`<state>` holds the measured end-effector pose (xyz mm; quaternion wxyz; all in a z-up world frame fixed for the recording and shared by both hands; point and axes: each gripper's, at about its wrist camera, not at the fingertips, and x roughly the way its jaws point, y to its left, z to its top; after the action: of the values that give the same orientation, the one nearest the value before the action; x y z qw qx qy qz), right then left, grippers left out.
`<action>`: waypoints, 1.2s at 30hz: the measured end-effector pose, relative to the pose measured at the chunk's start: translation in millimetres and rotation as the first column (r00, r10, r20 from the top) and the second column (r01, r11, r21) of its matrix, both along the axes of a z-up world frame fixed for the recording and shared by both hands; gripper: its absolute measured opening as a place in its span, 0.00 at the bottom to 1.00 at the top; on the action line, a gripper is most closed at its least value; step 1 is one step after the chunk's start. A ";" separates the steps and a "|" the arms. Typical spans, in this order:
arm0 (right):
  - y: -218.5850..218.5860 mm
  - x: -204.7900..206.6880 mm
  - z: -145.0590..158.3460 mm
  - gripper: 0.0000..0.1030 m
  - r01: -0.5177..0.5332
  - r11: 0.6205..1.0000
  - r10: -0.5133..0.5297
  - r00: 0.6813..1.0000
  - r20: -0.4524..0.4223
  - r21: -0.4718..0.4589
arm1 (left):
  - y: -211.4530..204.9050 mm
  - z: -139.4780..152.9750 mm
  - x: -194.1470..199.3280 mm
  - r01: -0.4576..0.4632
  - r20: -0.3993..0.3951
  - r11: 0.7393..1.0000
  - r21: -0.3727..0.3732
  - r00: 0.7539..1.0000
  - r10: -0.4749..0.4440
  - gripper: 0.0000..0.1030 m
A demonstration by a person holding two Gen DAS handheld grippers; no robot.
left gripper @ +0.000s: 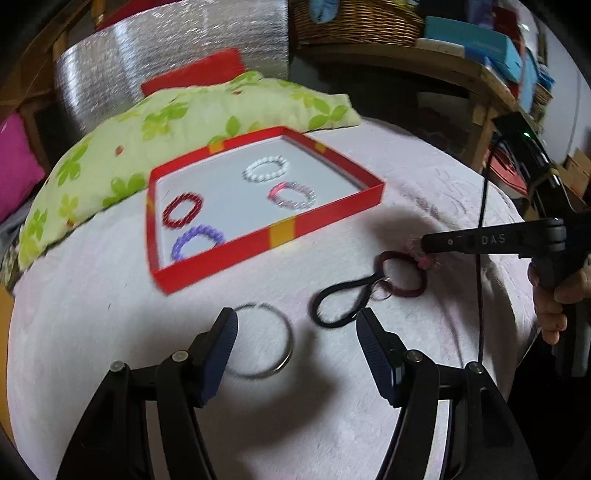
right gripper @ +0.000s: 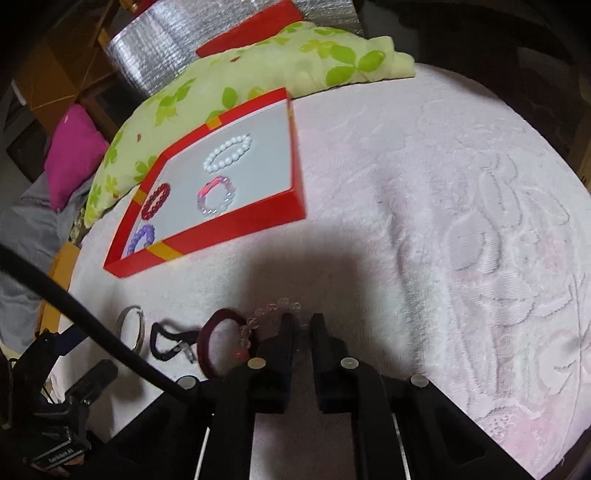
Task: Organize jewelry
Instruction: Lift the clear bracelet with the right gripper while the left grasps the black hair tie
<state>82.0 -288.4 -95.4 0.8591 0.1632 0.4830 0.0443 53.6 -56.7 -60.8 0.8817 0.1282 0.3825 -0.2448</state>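
A red tray (left gripper: 280,234) (right gripper: 236,229) on the white towel holds white (left gripper: 265,168), pink-clear (left gripper: 293,194), dark red (left gripper: 183,210) and purple (left gripper: 197,242) bead bracelets. On the towel lie a silver bangle (left gripper: 275,339) (right gripper: 138,330), a black hair tie (left gripper: 341,302) (right gripper: 166,343) and a maroon hair tie (left gripper: 400,275) (right gripper: 210,339). My left gripper (left gripper: 297,332) is open over the bangle. My right gripper (right gripper: 303,321) (left gripper: 424,247) is shut on a clear bead bracelet (right gripper: 273,308) next to the maroon tie.
A green floral pillow (left gripper: 184,114) lies behind the tray. A pink cushion (left gripper: 14,166) is at far left. Wooden shelves with boxes and a wicker basket (left gripper: 354,22) stand at the back right. A black cable (left gripper: 482,258) hangs near the right gripper.
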 end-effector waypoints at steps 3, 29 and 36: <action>-9.1 0.1 -3.1 0.10 0.027 0.999 -0.027 1.000 -0.014 0.034 | -13.2 0.3 2.4 0.086 0.004 0.996 -0.002 0.996 -0.086 0.66; -16.0 2.8 -6.4 0.18 0.061 0.992 -0.055 0.997 -0.057 0.114 | -44.6 -35.1 33.7 0.350 -0.152 0.936 0.031 0.928 -0.341 0.21; -0.7 1.1 -2.3 0.09 -0.012 0.999 0.012 1.000 -0.016 0.045 | -35.0 -30.9 25.9 0.323 -0.165 0.946 0.018 0.934 -0.316 0.09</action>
<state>83.1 -289.1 -97.6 0.8511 0.1799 0.4897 0.0591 79.5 -91.7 -91.7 0.7935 0.1884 0.4313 -0.3857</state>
